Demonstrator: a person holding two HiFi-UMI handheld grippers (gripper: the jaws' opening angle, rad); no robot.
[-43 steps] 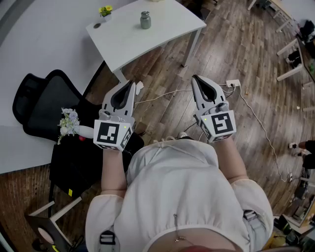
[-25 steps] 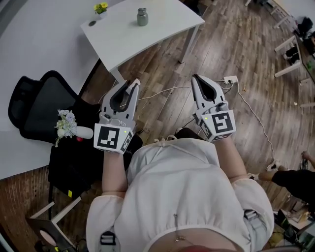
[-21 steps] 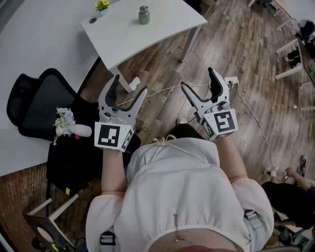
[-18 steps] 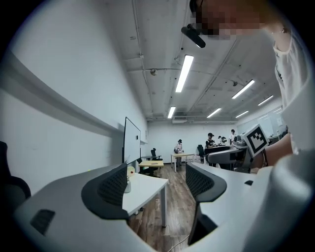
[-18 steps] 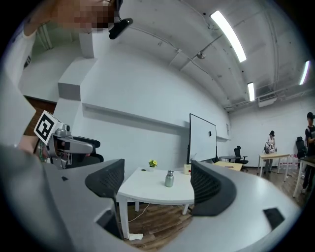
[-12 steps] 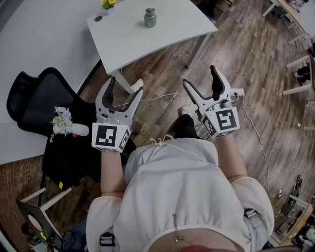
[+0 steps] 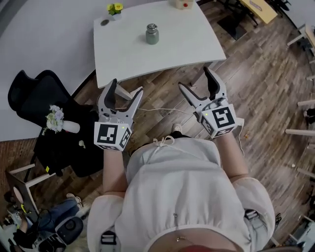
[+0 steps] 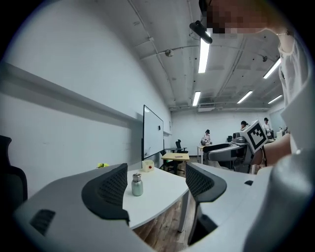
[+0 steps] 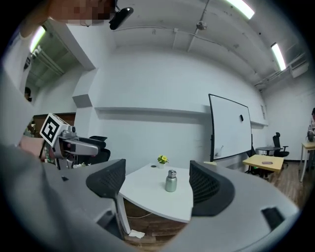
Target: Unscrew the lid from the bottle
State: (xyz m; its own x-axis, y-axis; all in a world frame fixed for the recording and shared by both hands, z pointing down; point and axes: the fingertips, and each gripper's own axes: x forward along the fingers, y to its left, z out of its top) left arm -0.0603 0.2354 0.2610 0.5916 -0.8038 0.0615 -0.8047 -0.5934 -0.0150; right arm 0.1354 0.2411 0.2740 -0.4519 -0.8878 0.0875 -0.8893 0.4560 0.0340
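Note:
A small grey metal bottle (image 7: 152,34) with its lid on stands upright on the white table (image 7: 162,61). It also shows in the left gripper view (image 8: 137,185) and the right gripper view (image 9: 171,181), far beyond the jaws. My left gripper (image 7: 126,87) (image 8: 157,189) is open and empty, held over the wooden floor short of the table's near edge. My right gripper (image 7: 194,78) (image 9: 158,183) is beside it at the same height. Its jaws stand wide and are closing slightly, with nothing between them.
A small pot of yellow flowers (image 7: 115,9) and a dark round disc (image 7: 104,22) sit at the table's far left corner. A black office chair (image 7: 34,93) with a bouquet (image 7: 54,119) stands on the left. A white cable (image 7: 162,110) runs across the floor.
Both grippers' jaws went from shut to wide open. The table and bottle have drawn nearer in the head view as the person moved toward them.

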